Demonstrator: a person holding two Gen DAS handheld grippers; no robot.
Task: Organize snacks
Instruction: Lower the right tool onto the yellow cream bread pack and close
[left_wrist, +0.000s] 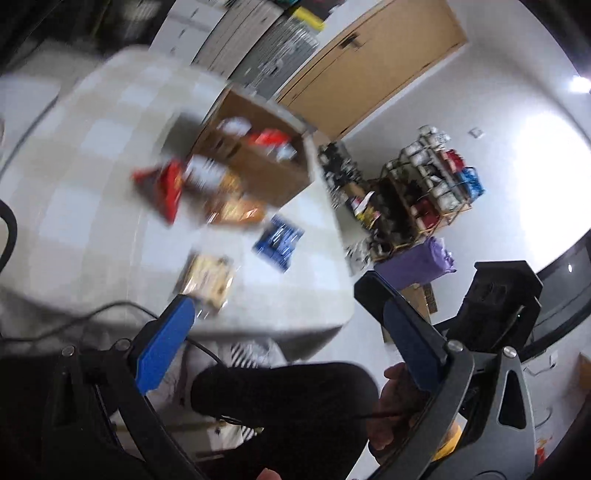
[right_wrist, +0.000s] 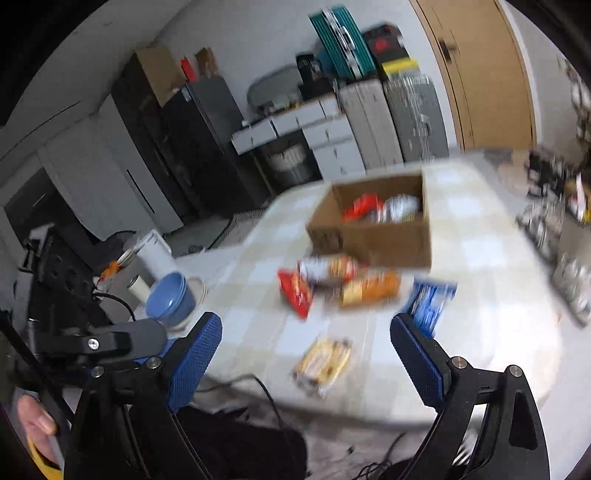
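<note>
snacks lie ahead of both wide-open, empty grippers: a red crinkly packet (right_wrist: 295, 291), an orange packet (right_wrist: 369, 288), a blue wrapper (right_wrist: 430, 299) beside the right gripper (right_wrist: 306, 343), before a brown cardboard box (right_wrist: 373, 240). motion blur suggests haste; the left gripper (left_wrist: 280, 314) risks knocking the nearest yellow clear-wrapped pack (left_wrist: 208, 278) off the table edge.

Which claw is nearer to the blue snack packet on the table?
Right, as far as the pictures tell. The right claw has one fingertip beside the blue snack packet; the left claw is pulled back at the table edge, packet farther ahead.
</note>
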